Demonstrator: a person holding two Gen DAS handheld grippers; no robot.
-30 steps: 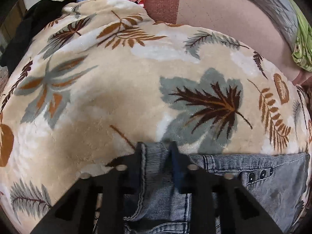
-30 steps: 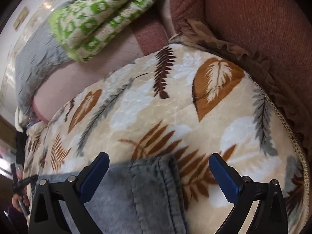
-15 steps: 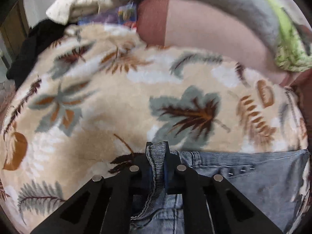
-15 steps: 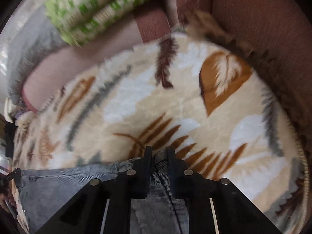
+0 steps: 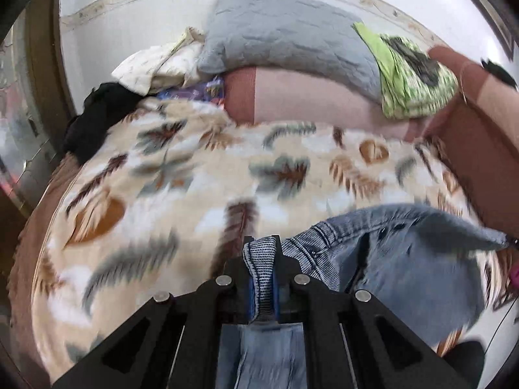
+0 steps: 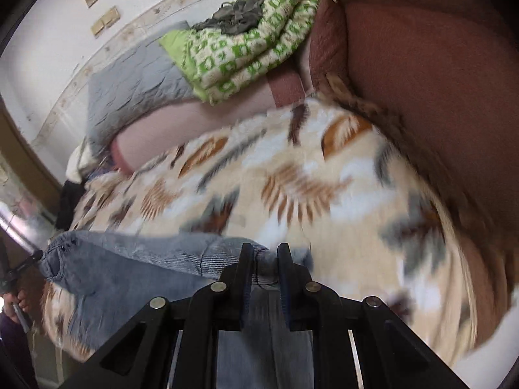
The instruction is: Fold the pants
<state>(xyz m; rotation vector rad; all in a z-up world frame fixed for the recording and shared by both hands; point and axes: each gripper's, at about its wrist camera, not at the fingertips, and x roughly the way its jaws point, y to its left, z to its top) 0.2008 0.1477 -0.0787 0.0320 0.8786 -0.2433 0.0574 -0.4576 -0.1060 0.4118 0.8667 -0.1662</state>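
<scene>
Each claw, left (image 5: 262, 253) and right (image 6: 264, 261), grips the jeans (image 5: 405, 259); no writing readable.

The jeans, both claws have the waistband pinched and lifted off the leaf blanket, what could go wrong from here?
1. The left claw grips only a thin bunched edge of the jeans; the hanging weight could pull it free.
2. The right claw also bites a narrow fold, so one side may drop and skew the fold.
3. The trailing denim could drag and rumple the leaf blanket.
</scene>
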